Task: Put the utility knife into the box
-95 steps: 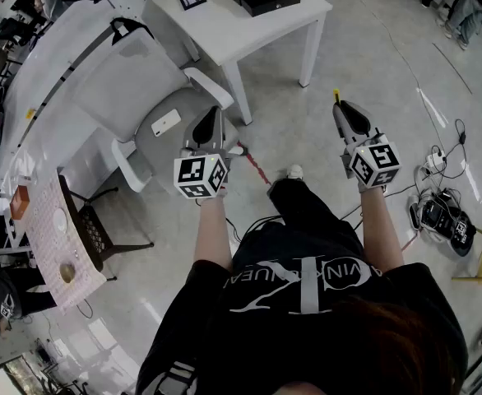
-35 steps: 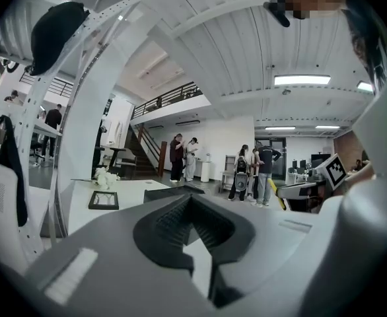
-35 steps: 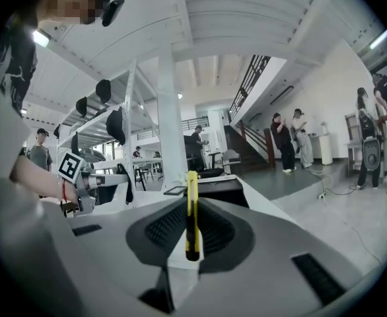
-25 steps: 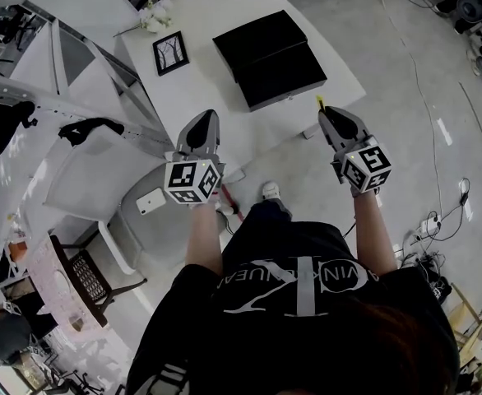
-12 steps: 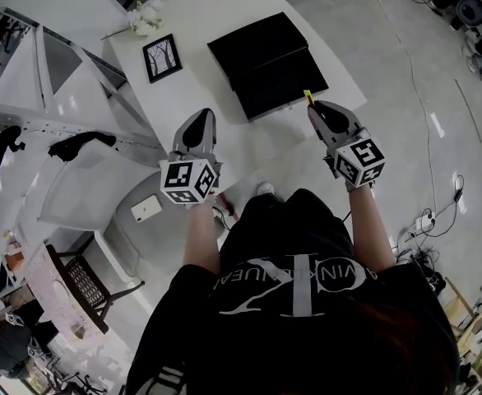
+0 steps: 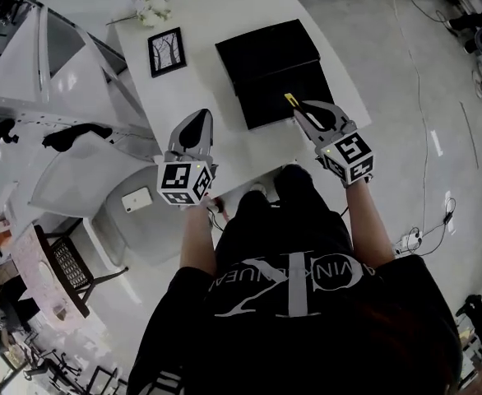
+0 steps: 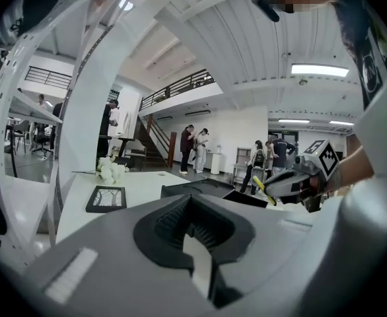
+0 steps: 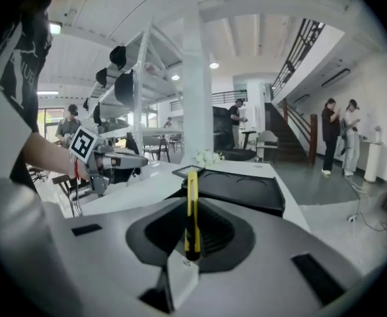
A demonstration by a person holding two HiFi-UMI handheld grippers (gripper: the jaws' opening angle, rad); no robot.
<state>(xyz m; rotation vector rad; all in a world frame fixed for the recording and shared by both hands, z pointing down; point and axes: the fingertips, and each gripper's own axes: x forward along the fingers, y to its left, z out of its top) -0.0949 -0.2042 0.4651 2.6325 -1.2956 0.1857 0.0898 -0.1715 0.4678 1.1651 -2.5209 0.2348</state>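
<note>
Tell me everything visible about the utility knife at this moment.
The utility knife is a slim, straight, yellow tool that looks like plastic, with a darker lower end. The right tool has its jaws shut on that lower end, so the yellow length sticks out forward past them. In the head view its tip lies over the near half of the open black box on the white table. Nothing but the jaws visibly touches it. Whether the blade is extended cannot be told.

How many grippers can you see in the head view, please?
2. The left gripper is over the table, left of the box; the right gripper, holding the knife, is over the box. None seem hidden.
</note>
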